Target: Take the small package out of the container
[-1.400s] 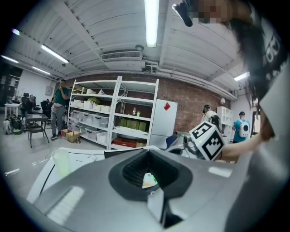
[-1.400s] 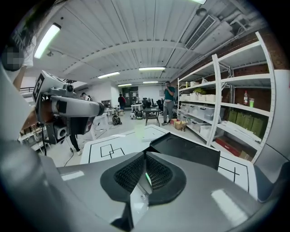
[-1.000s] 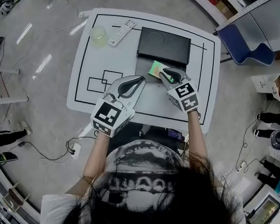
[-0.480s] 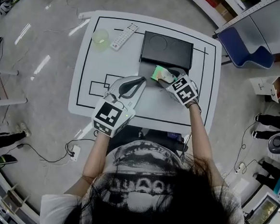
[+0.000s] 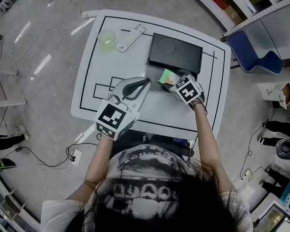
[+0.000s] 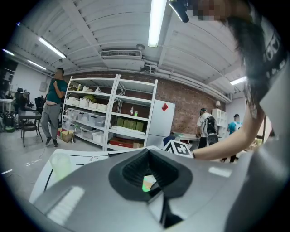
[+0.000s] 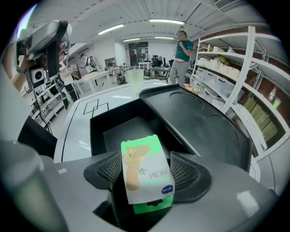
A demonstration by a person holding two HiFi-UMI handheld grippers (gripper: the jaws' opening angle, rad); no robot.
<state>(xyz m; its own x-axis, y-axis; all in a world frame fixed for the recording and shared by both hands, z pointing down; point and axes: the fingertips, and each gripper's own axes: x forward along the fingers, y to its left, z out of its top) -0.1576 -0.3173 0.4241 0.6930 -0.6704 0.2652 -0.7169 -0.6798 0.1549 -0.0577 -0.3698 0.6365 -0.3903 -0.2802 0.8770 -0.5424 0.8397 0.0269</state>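
The small package (image 7: 146, 170), a green and white box with a foot drawn on it, lies between the jaws of my right gripper (image 7: 147, 172). The jaws are opening, and a gap shows at the right pad (image 7: 181, 171). In the head view the package (image 5: 167, 76) sits at the near edge of the black container (image 5: 175, 53), with the right gripper (image 5: 174, 81) tipped down over it. The container's open tray (image 7: 122, 129) and its lid (image 7: 204, 120) lie just beyond. My left gripper (image 5: 145, 82) hovers over the table left of the package, its jaws together and holding nothing.
The white table (image 5: 97, 84) carries black outlines. A remote control (image 5: 129, 36) and a pale green cup (image 5: 106, 39) lie at its far left. A blue chair (image 5: 255, 51) stands beyond the right corner. Cables run across the floor around the table.
The right gripper has tipped down at the container's near edge with the package, and its jaws have spread apart. The left gripper has stayed where it was.
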